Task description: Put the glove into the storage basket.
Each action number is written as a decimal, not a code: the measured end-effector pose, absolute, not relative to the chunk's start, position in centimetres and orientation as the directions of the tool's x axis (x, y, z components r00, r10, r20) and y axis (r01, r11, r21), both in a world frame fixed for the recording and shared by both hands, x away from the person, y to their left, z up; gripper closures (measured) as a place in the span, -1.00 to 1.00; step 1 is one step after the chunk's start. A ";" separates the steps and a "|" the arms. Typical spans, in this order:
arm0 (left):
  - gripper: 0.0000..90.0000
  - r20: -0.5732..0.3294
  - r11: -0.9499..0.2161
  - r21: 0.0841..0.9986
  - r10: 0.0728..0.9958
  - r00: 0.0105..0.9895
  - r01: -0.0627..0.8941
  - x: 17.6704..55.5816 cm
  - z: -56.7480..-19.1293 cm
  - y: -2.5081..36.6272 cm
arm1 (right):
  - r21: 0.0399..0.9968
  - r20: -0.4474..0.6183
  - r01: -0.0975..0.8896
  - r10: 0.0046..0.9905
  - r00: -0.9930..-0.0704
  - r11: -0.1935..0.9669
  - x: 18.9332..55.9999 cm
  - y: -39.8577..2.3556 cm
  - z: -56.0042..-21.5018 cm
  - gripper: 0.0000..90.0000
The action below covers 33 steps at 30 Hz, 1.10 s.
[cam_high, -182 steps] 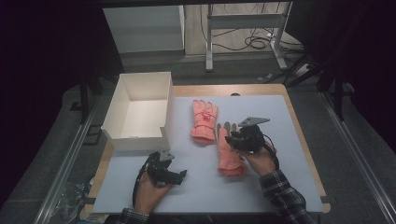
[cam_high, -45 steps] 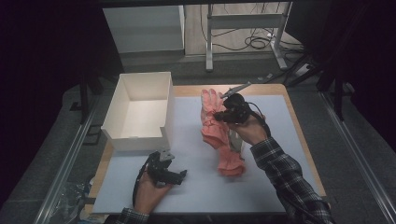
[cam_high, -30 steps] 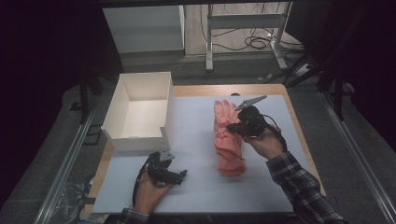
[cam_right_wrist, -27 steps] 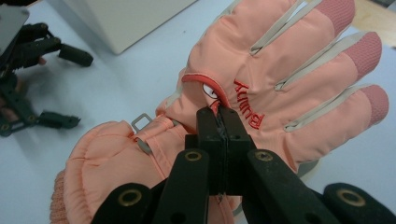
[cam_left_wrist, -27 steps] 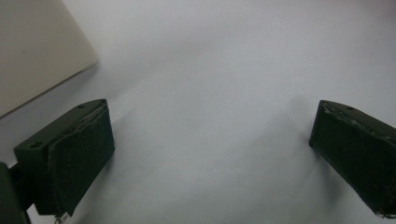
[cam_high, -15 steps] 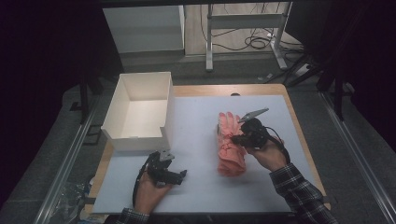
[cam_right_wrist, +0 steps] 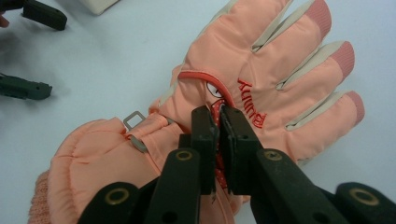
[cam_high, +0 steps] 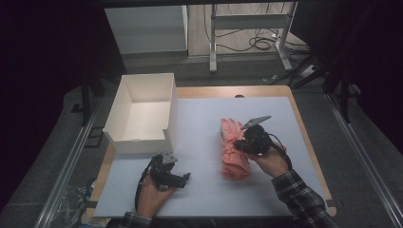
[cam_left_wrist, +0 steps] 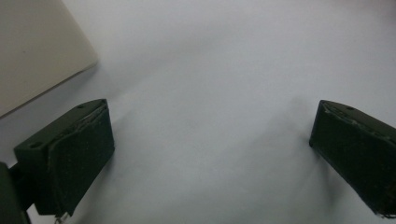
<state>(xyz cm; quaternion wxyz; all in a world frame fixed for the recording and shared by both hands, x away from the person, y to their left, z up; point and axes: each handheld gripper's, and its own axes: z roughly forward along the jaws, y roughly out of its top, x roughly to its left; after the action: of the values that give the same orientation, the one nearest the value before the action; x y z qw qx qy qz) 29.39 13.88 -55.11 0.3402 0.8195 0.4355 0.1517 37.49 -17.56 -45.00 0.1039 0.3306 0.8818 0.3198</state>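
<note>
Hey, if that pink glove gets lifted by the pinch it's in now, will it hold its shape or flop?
The pink glove looks padded and soft, so it would probably sag around the right gripper, which pinches only a small fold. It seems light. The quilted fabric may slip somewhat.

Black right claw (cam_right_wrist: 218,122), dark plaid sleeve (cam_high: 304,199).

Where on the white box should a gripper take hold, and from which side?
Grip the box's thin upright wall at its open top, coming from above. The near wall lies closest to the open left gripper; the broad body looks too wide for the jaws.
</note>
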 end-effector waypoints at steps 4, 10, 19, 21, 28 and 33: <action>-1.00 -0.046 -0.389 0.690 0.818 0.574 0.611 29.4 -55.1 13.9 | 0.631 0.024 0.519 0.654 -0.756 0.576 37.4 -17.6 -45.3 0.78; -1.00 -0.050 -0.387 0.690 0.818 0.573 0.612 29.4 -55.1 13.9 | 0.634 0.044 0.531 0.659 -0.750 0.562 37.4 -18.0 -45.6 0.66; -1.00 -0.048 -0.389 0.690 0.817 0.575 0.611 29.4 -55.1 13.9 | 0.666 0.059 0.521 0.658 -0.751 0.534 37.1 -18.6 -44.7 0.38; -1.00 -0.048 -0.389 0.690 0.817 0.575 0.611 29.4 -55.1 13.9 | 0.672 0.056 0.517 0.660 -0.749 0.531 37.0 -18.7 -44.5 0.34; -1.00 -0.045 -0.394 0.687 0.816 0.577 0.610 29.4 -55.1 13.9 | 0.687 0.055 0.514 0.668 -0.742 0.514 36.8 -19.4 -44.0 0.28; -1.00 -0.046 -0.394 0.687 0.815 0.577 0.611 29.4 -55.1 13.9 | 0.701 0.054 0.512 0.679 -0.732 0.497 36.7 -20.3 -43.5 0.29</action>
<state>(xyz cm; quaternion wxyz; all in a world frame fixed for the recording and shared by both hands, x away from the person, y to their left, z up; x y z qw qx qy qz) 29.39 13.91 -55.08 0.3384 0.8210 0.4343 0.1512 36.74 -20.31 -43.52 0.1151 0.3471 0.8574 0.3620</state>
